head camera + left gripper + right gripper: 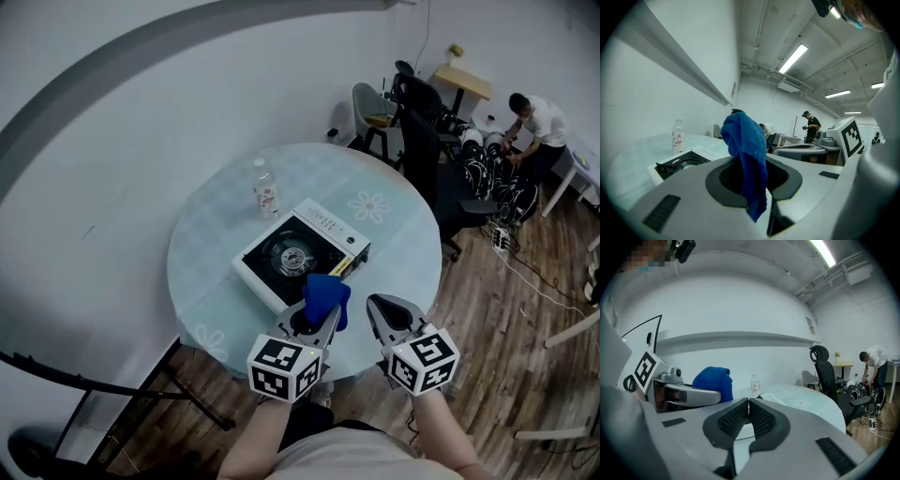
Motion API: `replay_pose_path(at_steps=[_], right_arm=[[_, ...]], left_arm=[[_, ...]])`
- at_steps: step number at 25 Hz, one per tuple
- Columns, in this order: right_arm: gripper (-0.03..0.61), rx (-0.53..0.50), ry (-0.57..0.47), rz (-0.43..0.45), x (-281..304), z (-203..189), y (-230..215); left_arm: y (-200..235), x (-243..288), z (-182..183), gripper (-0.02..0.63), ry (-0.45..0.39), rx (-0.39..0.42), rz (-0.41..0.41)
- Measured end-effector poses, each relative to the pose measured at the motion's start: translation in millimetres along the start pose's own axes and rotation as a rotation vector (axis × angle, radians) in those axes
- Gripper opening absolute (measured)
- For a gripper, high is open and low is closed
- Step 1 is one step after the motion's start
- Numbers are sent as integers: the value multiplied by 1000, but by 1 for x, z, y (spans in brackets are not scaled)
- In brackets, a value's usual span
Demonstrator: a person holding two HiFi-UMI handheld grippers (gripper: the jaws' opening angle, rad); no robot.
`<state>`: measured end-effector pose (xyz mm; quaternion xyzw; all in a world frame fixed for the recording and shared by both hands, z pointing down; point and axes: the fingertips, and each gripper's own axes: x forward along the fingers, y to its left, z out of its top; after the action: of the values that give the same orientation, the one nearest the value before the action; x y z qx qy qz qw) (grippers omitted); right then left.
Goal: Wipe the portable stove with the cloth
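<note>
A soft, nubby blue cloth (745,140) is clamped between the jaws of the left gripper (751,183) and held over the near corner of the square white portable stove (298,255), which is set on a round, pale table (398,248). The ribbed pads of the right gripper (748,404) are pressed together, with nothing between them.

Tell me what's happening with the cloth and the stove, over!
Left gripper shut on cloth, held up. Right gripper shut, empty. Stove on table just ahead, nothing on it. Bottle stands beyond it, apart, over.
</note>
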<state>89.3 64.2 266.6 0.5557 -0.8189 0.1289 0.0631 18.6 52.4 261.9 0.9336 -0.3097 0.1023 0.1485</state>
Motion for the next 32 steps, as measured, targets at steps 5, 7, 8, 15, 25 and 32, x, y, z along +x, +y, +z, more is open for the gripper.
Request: replay_pose_path(at_steps=[5,7,8,15,25,32], right_arm=[[25,13,2,-16,43,14,-22],[25,18,1,-22,60,18,-29],[25,21,0,-25,67,21,-33],[25,23,9,-33,109,28,-40],[25,45,66,-32,131,15,-52],[25,27,93,12,149,16,-69]], left_arm=[[36,31,16,91,16,2,-9],[49,41,22,91,18,-1,-14],[56,46,25,91,14,-4,-17],[90,65,41,91,4,-26,-59],[113,80,38,91,39,-43,-44],[134,97,38,91,72,-53,42]])
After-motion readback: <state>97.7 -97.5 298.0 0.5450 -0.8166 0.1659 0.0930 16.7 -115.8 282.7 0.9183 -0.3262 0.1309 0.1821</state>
